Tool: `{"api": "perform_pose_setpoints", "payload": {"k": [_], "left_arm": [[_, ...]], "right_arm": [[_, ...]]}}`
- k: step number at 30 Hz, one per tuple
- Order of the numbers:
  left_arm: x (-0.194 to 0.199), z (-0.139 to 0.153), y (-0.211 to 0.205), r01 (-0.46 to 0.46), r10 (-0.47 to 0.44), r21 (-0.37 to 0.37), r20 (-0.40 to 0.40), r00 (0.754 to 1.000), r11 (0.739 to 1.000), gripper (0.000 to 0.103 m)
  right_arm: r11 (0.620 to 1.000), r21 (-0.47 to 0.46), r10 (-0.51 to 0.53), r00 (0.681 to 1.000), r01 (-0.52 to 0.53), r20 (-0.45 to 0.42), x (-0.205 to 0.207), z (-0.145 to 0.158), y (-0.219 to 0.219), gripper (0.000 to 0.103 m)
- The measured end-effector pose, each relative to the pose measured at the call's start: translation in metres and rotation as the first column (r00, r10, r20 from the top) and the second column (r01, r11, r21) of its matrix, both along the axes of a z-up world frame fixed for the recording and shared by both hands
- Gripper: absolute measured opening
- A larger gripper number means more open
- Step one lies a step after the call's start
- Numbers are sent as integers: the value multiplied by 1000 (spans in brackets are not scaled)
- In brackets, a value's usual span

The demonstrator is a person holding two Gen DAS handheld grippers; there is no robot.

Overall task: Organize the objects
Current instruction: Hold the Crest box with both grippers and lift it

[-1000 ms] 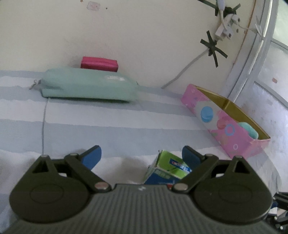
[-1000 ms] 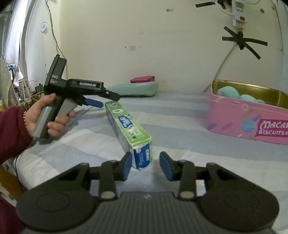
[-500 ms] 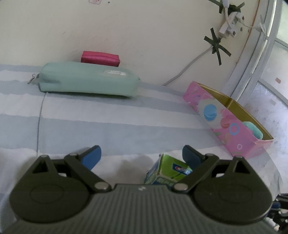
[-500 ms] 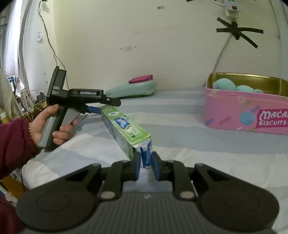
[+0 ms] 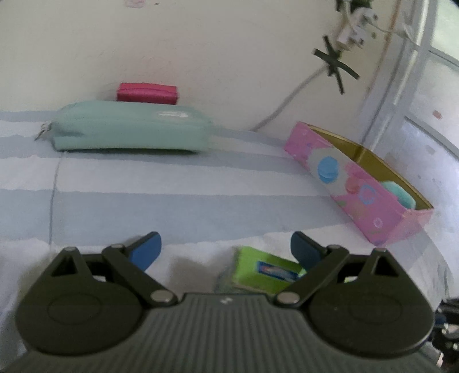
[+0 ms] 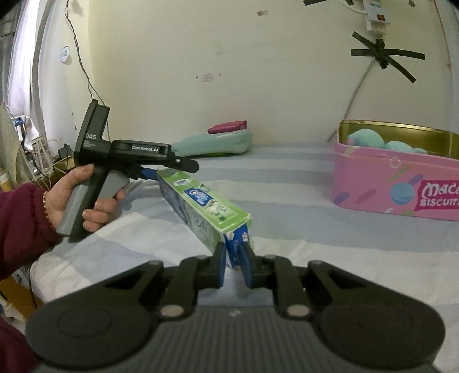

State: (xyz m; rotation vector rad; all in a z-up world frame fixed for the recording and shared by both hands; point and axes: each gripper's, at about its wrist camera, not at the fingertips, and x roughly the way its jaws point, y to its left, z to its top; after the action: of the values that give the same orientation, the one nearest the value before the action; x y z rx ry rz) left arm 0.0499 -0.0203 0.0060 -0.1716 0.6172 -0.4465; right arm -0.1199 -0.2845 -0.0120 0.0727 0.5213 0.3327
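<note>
A long green and blue toothpaste box (image 6: 205,208) lies on the striped bedsheet. My right gripper (image 6: 233,265) is shut on the box's near end flap. The box's far end (image 5: 265,272) shows in the left wrist view, low between the blue fingers of my left gripper (image 5: 226,249), which stands open and does not press on it. In the right wrist view a hand in a maroon sleeve holds the left gripper (image 6: 160,169) at that far end. A pink biscuit tin (image 6: 401,183) (image 5: 358,186) with teal items inside sits to the right.
A mint green pouch (image 5: 129,129) (image 6: 213,145) lies by the back wall with a magenta case (image 5: 147,91) behind it. A cable and taped power strip (image 6: 375,17) hang on the wall. Cluttered wires (image 6: 37,146) stand off the bed's left edge.
My right gripper went from open around the box's near end to shut on its flap. The box's near end has tilted up slightly. The left gripper stayed open in place.
</note>
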Motion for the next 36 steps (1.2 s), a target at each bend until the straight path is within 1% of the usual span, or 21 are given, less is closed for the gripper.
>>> {"api": "perform_pose_setpoints", "payload": {"k": [1,4,6,9,11,13,14,17,20,24,25,27,28,30,32,33,34,35,36], "left_arm": [[-2,1,-2,8,-8,6,7,1000,1000,98],[-4,2,-1,14,-14,7,16,1000,1000,98],[-2,2,4,-3,4,-16,7,1000,1000,98],[2,2,13,-41,40,-70,-18,999,997,98],[5,-1,13,-49,46,-80,-41,998,996,98],[2,0,5,-36,35,-44,-24,999,998,98],[1,0,0,-17,17,-27,-20,1000,999,98],[-3,1,-8,27,-27,9,-2,1000,1000,98],[-2,0,-6,28,-28,1,-3,1000,1000,98],[2,-1,5,-9,8,-51,-27,1000,999,98],[2,-1,3,-4,3,-48,-24,1000,999,98],[-2,0,-5,30,-30,-14,-14,999,999,98],[-5,1,-8,43,-43,0,-2,999,999,98],[-9,5,-12,64,-64,19,8,998,998,98],[-14,12,-7,64,-65,22,36,997,998,98],[-15,16,-2,60,-60,12,52,997,998,98],[-16,19,4,54,-54,0,60,997,999,98],[-16,23,10,48,-47,-15,60,997,999,98],[-16,25,16,41,-39,-31,56,998,999,98]], "right_arm": [[1000,-3,-1,1000,1,3,0,0,1,16],[1000,22,-8,1000,8,10,-2,3,-3,17],[1000,21,-18,1000,18,13,-8,6,-8,17],[998,-13,-54,998,55,8,-12,7,-10,15],[996,-28,-84,996,84,0,-7,6,-13,15],[996,-23,-89,996,88,-17,1,4,-13,15],[997,-17,-71,997,71,-29,6,2,-10,14],[998,-53,-29,999,29,-15,7,1,9,14],[997,-41,-67,998,67,-10,3,0,5,14],[993,-23,-113,993,113,-19,-4,0,-5,15],[993,-20,-117,993,116,-18,-3,2,-5,15],[995,-6,-102,995,102,-21,2,2,2,15],[996,-9,-85,996,85,-22,5,2,8,14],[997,-45,-70,998,69,-7,9,1,19,15],[996,-41,-76,997,76,-8,7,1,17,15],[996,-41,-80,997,79,-4,3,3,13,17],[996,-42,-76,997,75,-3,-1,4,10,24],[997,-41,-59,998,59,-10,-5,5,7,28],[998,-40,-45,999,45,-7,-8,6,5,36]]}}
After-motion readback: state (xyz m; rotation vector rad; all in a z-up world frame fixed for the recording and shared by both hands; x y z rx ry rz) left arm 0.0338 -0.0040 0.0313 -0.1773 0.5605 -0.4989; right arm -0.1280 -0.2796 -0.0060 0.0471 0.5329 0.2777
